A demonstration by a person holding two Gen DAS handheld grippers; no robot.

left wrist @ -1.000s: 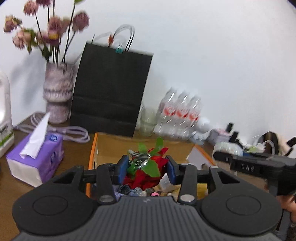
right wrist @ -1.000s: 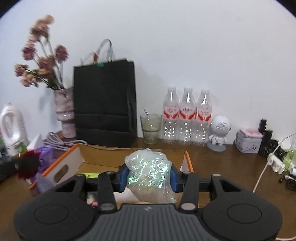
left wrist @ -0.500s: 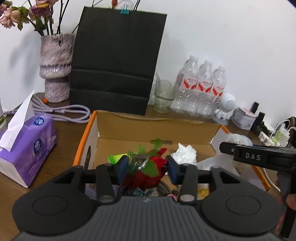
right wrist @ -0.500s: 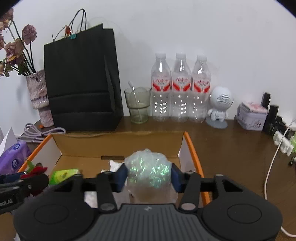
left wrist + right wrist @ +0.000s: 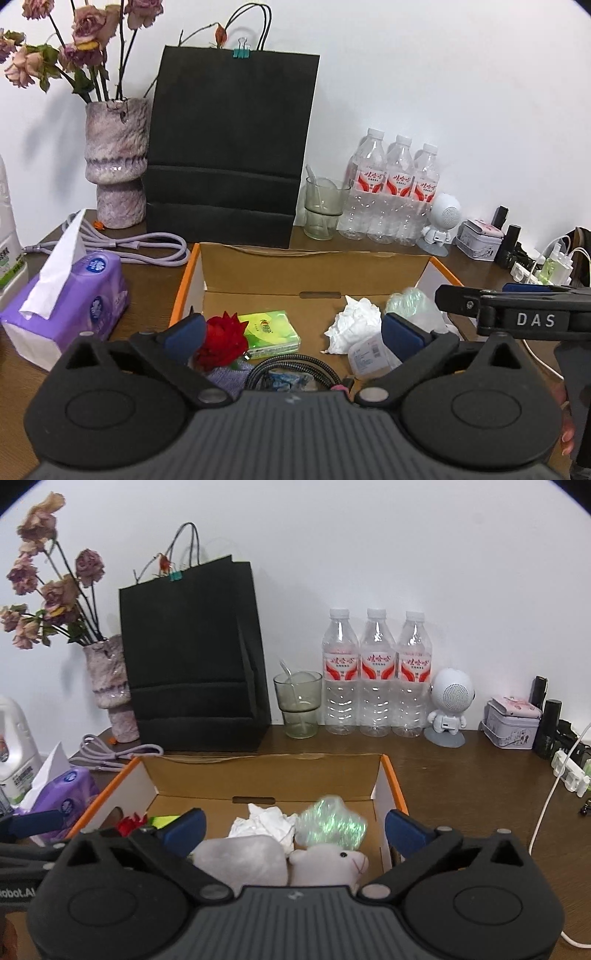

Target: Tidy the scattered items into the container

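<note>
grippers first, nearest the cameras: the left gripper [image 5: 291, 330] and the right gripper [image 5: 293, 825] both hover over the near end of the orange-edged cardboard box [image 5: 391, 775], jaws spread wide and gripping nothing. just beyond the left gripper's blue pads, a red artificial rose [image 5: 221, 341] lies inside the box near its left wall, touching a green tissue packet [image 5: 267, 330]; the bloom appears to face up and slightly forward, and its stem is hidden, so its long axis cannot be told. past the right gripper, an iridescent crumpled plastic bag [image 5: 330, 827] sits by the right wall, beside a crumpled white tissue [image 5: 267, 821] and above a pale plush toy [image 5: 327, 862]; it is a rounded lump with no clear long axis. both releases look complete, so the careful move is probably to lift each gripper straight up, jaws kept wide, without snagging the braided black cable [image 5: 291, 365]. further back, against the wall, stand a black paper bag [image 5: 192, 657] and three clear water bottles [image 5: 376, 672].
</note>
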